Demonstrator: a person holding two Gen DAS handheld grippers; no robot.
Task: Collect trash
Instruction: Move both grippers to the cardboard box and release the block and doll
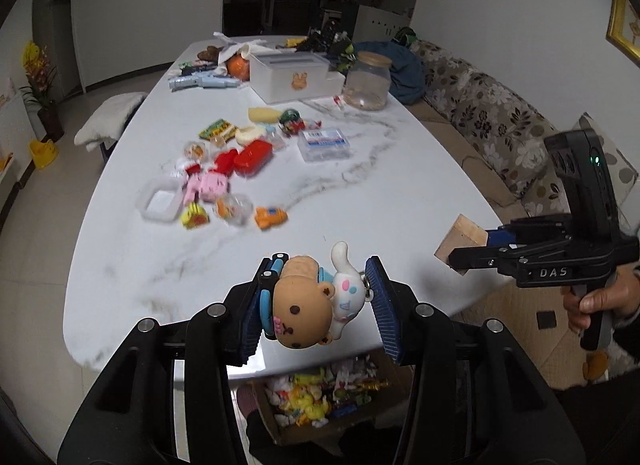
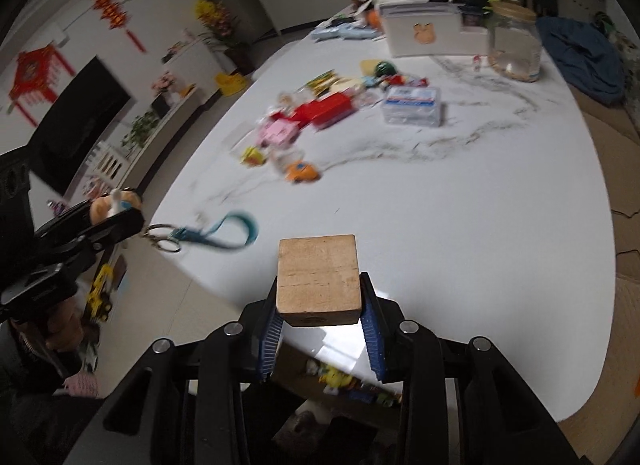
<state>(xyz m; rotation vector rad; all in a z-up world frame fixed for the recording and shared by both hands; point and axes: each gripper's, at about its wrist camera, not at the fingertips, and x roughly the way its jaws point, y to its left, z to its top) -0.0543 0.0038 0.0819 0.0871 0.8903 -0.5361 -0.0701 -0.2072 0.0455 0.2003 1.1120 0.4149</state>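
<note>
Bear keychain toy (image 1: pixel 304 301) between left hand-held gripper (image 1: pixel 320 305) pads, above table (image 1: pixel 400 201).

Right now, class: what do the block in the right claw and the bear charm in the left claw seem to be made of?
Block: looks like bare, unfinished wood, pale tan with faint grain lines and matte faces.
Bear charm: probably soft rubber or vinyl, with a smooth moulded shape, a slight sheen and painted dots.

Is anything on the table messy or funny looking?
Yes. Small toys and wrappers lie scattered in a heap mid-table. A blue strap dangles loose from the bear keychain in the left gripper.
</note>
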